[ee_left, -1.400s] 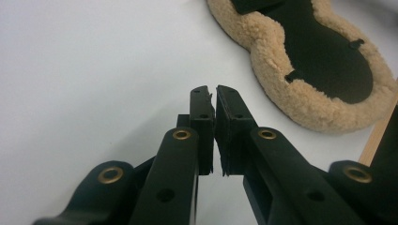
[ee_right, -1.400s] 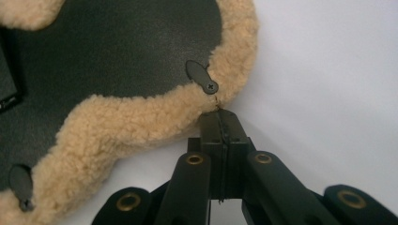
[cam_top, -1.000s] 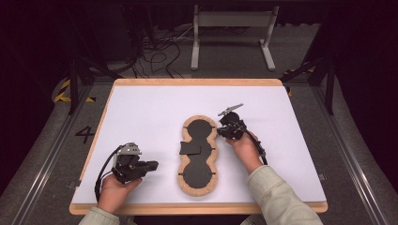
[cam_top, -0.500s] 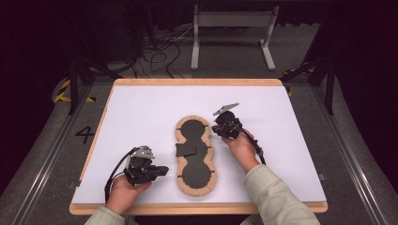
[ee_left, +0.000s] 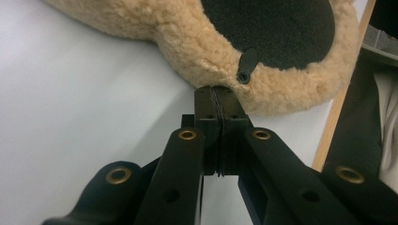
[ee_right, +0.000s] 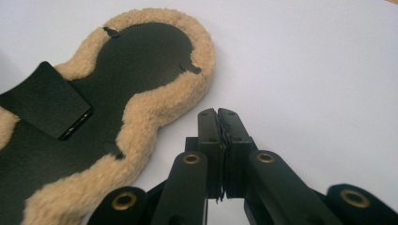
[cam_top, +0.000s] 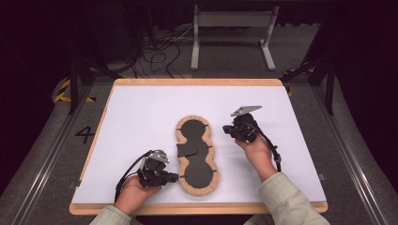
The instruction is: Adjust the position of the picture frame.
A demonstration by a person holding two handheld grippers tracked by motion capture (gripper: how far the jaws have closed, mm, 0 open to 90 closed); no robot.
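High view: left of the fleece pad's near lobe, the left gripper (cam_top: 173, 177) has its jaws pressed together, empty, tips at the woolly rim. The fleece pad (cam_top: 195, 154), a peanut-shaped piece with tan sheepskin border, smooth black centre and a small black flap, lies mid-table, long axis running away from the person. Right of its far lobe, the right gripper (cam_top: 229, 131) is likewise closed on nothing.
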